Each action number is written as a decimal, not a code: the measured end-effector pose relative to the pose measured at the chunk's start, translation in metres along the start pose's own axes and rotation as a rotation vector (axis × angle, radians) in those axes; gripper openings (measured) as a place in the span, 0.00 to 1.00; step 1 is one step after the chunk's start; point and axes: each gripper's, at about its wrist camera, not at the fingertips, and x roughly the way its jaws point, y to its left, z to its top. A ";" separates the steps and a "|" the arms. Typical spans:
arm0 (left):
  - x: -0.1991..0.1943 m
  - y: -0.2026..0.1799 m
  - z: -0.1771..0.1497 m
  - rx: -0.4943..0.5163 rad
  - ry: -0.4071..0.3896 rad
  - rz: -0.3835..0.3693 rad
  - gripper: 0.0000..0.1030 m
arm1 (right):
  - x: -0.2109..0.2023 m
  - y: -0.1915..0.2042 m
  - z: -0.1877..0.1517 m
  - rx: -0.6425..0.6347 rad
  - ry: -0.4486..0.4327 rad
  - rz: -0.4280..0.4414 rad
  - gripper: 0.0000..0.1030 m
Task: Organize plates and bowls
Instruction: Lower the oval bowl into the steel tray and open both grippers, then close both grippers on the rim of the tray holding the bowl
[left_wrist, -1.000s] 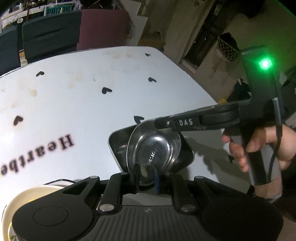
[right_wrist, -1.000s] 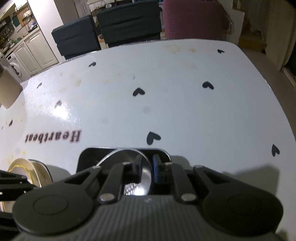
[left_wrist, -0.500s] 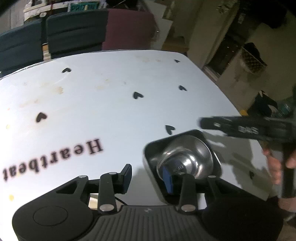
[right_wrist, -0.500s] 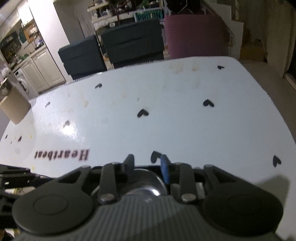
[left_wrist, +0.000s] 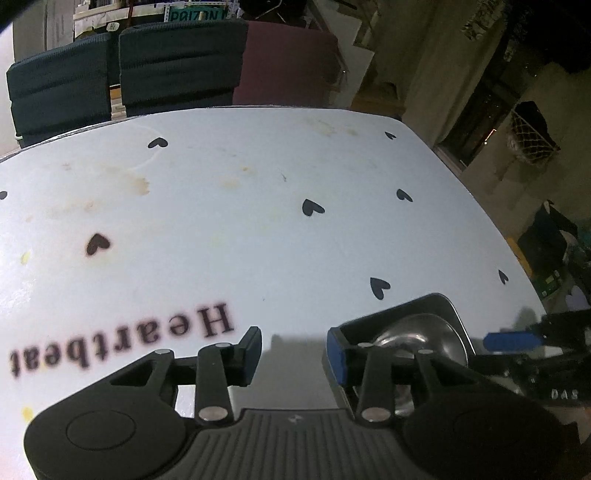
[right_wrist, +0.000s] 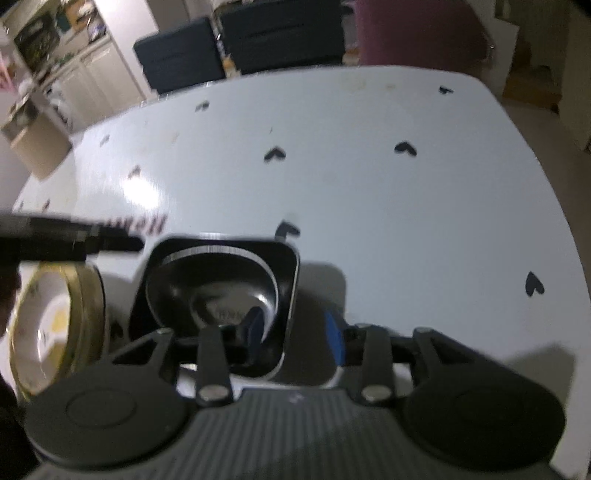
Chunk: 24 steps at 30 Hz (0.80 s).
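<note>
- Left gripper (left_wrist: 293, 349) is hanging over the white counter (left_wrist: 240, 229), jaws having just been opening; now standing moderately apart with only bare counter between the pads.
- Right gripper (right_wrist: 295, 332) is likewise parted, jaws having just been opening; its left pad is sitting over the bowl, its right pad outside the tray wall, neither pressing on anything.
- Round steel bowl (right_wrist: 210, 288) is lying inside the square steel tray (right_wrist: 290, 280), slightly tilted, at the near edge of the counter toward the right.
- Cream bowl with a gold rim (right_wrist: 55, 317) is standing just left of the tray, close but whether touching I cannot tell.
- Counter surface is showing black heart prints, the word "Heartbeat" and some brownish stains toward the far side.
- Two dark chairs (left_wrist: 181, 62) and a maroon one (left_wrist: 288, 62) are standing at the far edge.
</note>
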 end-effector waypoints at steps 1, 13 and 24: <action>0.001 0.000 0.000 0.002 0.000 0.000 0.40 | 0.001 -0.001 0.000 -0.007 0.011 -0.001 0.42; 0.016 -0.008 -0.005 0.069 0.043 0.004 0.46 | 0.007 0.005 -0.017 -0.040 0.069 -0.027 0.44; 0.009 -0.009 -0.015 0.092 0.109 -0.034 0.46 | 0.017 -0.003 -0.001 0.042 0.034 -0.054 0.41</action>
